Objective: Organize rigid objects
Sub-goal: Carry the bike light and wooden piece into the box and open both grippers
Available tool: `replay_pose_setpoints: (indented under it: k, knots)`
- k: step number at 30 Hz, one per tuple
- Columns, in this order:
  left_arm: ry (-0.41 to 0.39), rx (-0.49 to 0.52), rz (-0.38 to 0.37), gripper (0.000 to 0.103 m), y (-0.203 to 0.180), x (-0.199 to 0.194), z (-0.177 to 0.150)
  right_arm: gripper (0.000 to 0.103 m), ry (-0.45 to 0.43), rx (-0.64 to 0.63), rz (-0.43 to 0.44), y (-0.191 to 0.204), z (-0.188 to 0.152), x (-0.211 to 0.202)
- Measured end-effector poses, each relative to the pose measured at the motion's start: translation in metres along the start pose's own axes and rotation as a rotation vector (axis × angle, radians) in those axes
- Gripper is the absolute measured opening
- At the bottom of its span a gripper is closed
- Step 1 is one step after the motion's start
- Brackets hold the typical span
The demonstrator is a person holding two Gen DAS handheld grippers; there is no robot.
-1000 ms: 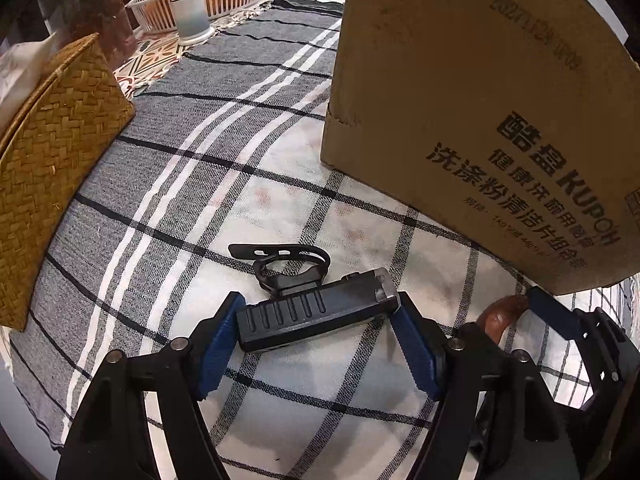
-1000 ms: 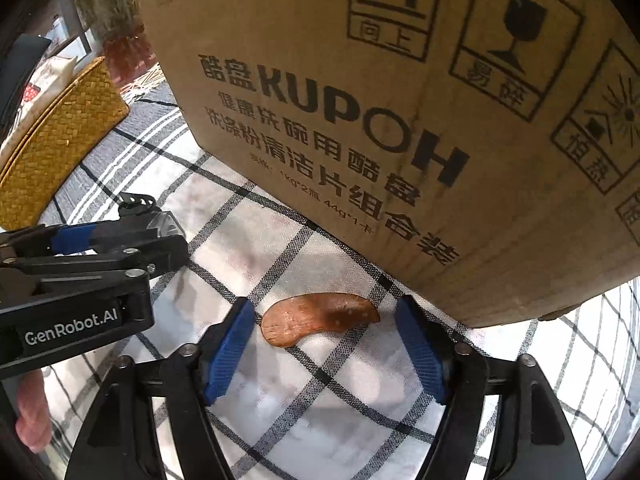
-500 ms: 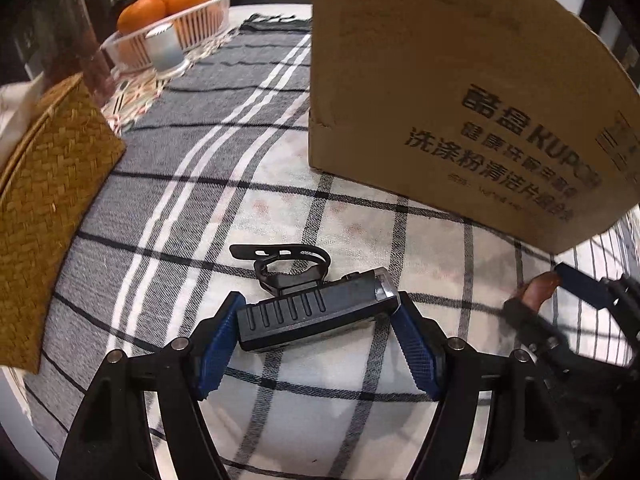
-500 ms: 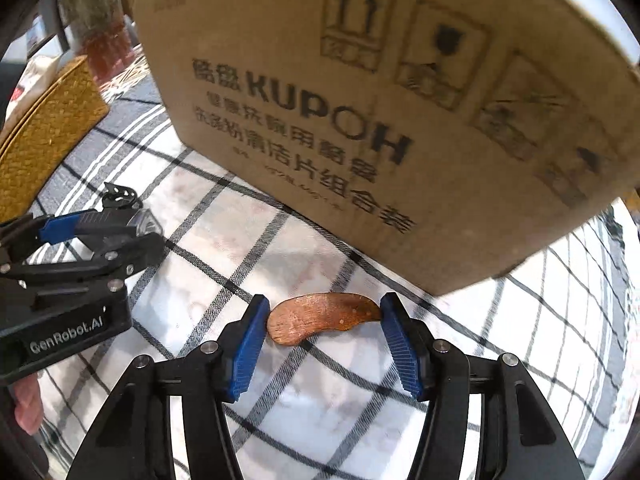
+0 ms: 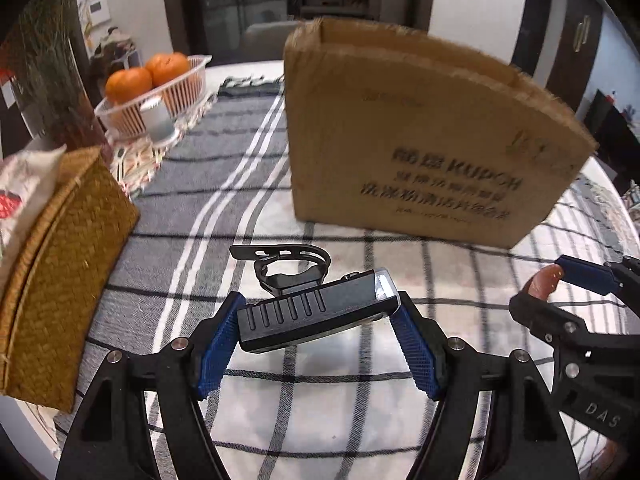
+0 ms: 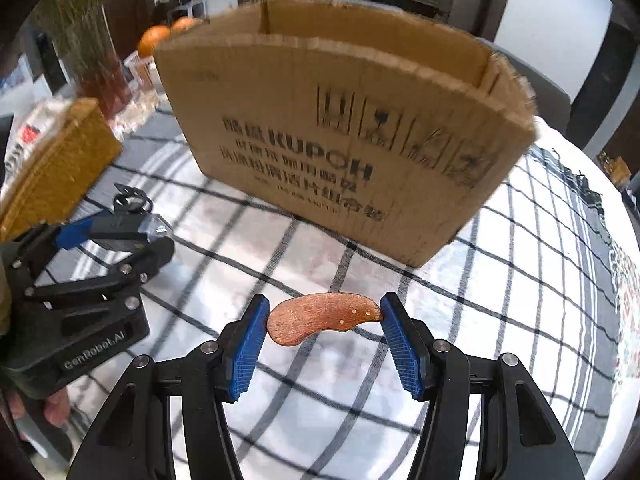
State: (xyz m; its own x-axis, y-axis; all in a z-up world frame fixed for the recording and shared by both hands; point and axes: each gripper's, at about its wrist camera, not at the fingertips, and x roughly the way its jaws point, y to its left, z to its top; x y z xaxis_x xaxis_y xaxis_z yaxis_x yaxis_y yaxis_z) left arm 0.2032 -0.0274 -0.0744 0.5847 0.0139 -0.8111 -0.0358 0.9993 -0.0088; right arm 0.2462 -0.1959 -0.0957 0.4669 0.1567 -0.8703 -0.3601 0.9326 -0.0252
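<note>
Left gripper (image 5: 318, 332): clamped on black ribbed bike light (image 5: 316, 314). Right gripper (image 6: 322, 334): just closed on curved brown wooden piece (image 6: 322, 318). Both lifted before open cardboard box (image 5: 420, 152); ready for boxing.

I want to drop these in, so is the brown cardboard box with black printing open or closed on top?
Open. The brown cardboard box stands upright on the checked tablecloth with no flaps over its top; both views show its inner walls. Its contents cannot be seen.

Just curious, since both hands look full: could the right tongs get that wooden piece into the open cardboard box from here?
Probably yes. The right tongs grip the wooden piece above the cloth, and the cardboard box stands straight ahead, its top open and nothing between. They would need to rise above its rim first.
</note>
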Motion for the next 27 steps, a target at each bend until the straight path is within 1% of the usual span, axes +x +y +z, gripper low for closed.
replay_pose_setpoints:
  k: [3,6,9,15,19,27]
  knots:
    - [-0.048,0.011,-0.011,0.073,-0.001,-0.018,0.005,0.058,-0.068,0.036,-0.002,-0.005,-0.001,-0.021]
    - [-0.086,0.013,-0.016,0.073,-0.003,-0.032,0.008,0.058,-0.100,0.064,0.022,-0.013,0.001,-0.035]
    - [-0.112,0.009,-0.020,0.073,0.001,-0.041,0.012,0.058,-0.147,0.072,0.005,-0.016,0.004,-0.050]
    - [-0.136,0.021,-0.054,0.073,-0.002,-0.054,0.016,0.058,-0.207,0.082,0.001,-0.021,0.004,-0.071]
    - [-0.153,0.039,-0.078,0.073,-0.004,-0.060,0.019,0.058,-0.255,0.081,-0.029,-0.018,0.004,-0.086]
    - [-0.173,0.053,-0.119,0.073,-0.007,-0.067,0.033,0.058,-0.292,0.111,-0.037,-0.018,0.010,-0.099]
